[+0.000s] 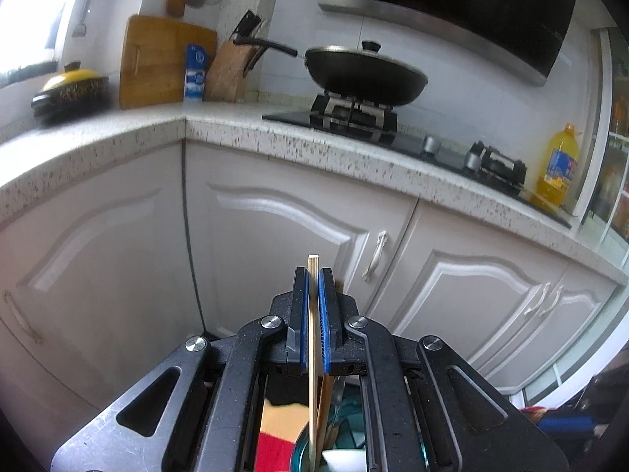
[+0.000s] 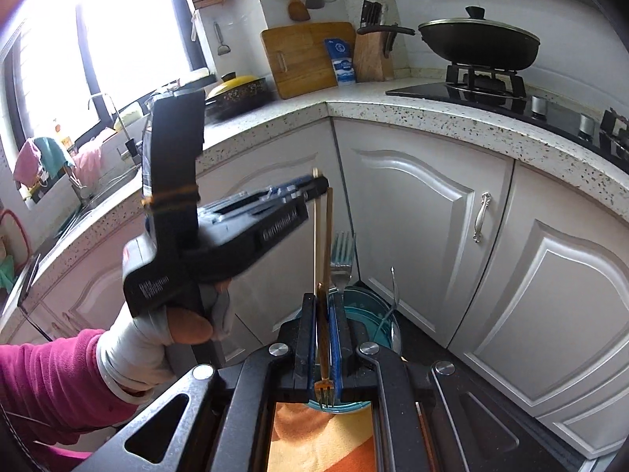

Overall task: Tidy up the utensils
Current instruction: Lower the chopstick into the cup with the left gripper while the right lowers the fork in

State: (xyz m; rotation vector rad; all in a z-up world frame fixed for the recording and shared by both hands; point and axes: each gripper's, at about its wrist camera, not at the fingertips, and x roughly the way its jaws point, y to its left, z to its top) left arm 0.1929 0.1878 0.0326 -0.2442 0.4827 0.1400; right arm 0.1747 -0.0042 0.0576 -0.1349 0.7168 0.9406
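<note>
My left gripper (image 1: 313, 275) is shut on a pale wooden chopstick (image 1: 313, 314) that stands upright between its blue pads. From the right wrist, the left gripper (image 2: 318, 183) hangs at centre left in a gloved hand, the chopstick (image 2: 315, 236) dangling from it. My right gripper (image 2: 323, 299) is shut on a gold fork (image 2: 324, 354), tines pointing down toward the camera. Just beyond it stands a teal cup (image 2: 373, 318) holding a silver fork (image 2: 342, 251) and another thin metal utensil (image 2: 394, 291). The cup's rim (image 1: 300, 448) shows below the left gripper.
An orange striped towel (image 2: 314, 432) lies under the grippers. White cabinet doors (image 2: 424, 216) stand close ahead under a speckled countertop (image 2: 393, 112). On it are a wok on the stove (image 2: 477, 45), a cutting board (image 2: 306, 59) and a knife block (image 2: 371, 57). An oil bottle (image 1: 558, 165) stands at the right.
</note>
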